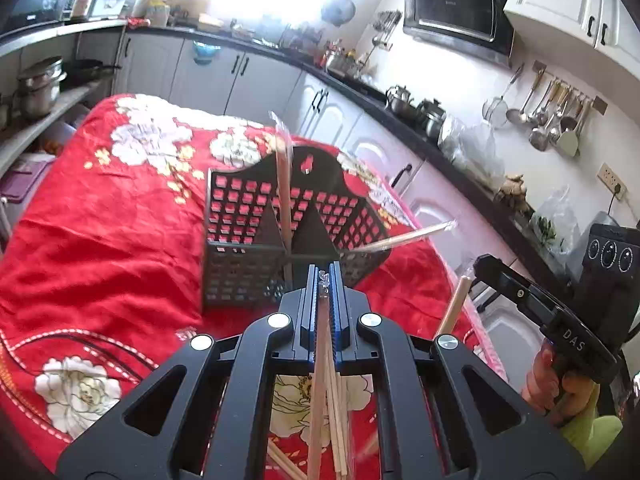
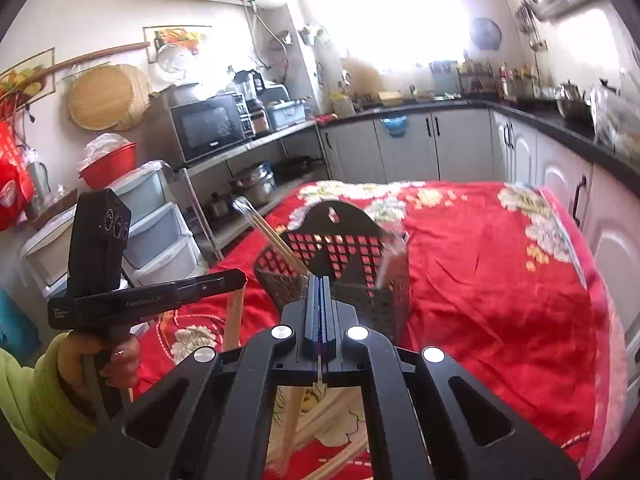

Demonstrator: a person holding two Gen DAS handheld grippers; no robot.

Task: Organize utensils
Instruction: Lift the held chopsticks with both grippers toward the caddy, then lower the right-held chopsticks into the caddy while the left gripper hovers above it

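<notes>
A black lattice utensil holder point(image 1: 244, 220) with several compartments stands on the red flowered cloth point(image 1: 100, 220); it also shows in the right wrist view point(image 2: 360, 264). One wrapped pair of chopsticks point(image 1: 285, 184) stands upright in it and another point(image 1: 404, 237) leans out to the right. My left gripper point(image 1: 327, 276) is shut on a wrapped pair of chopsticks point(image 1: 320, 400) just in front of the holder. My right gripper point(image 2: 320, 280) is shut on another wrapped pair point(image 2: 296, 412), close to the holder's near wall. Loose wrapped chopsticks point(image 2: 336, 460) lie on the cloth below.
Grey kitchen cabinets point(image 1: 248, 76) and a black counter with pots point(image 1: 416, 108) run behind and to the right. Shelves with pots point(image 1: 40, 88) stand on the left. A microwave point(image 2: 208, 128) and plastic drawers point(image 2: 156, 224) stand left in the right wrist view.
</notes>
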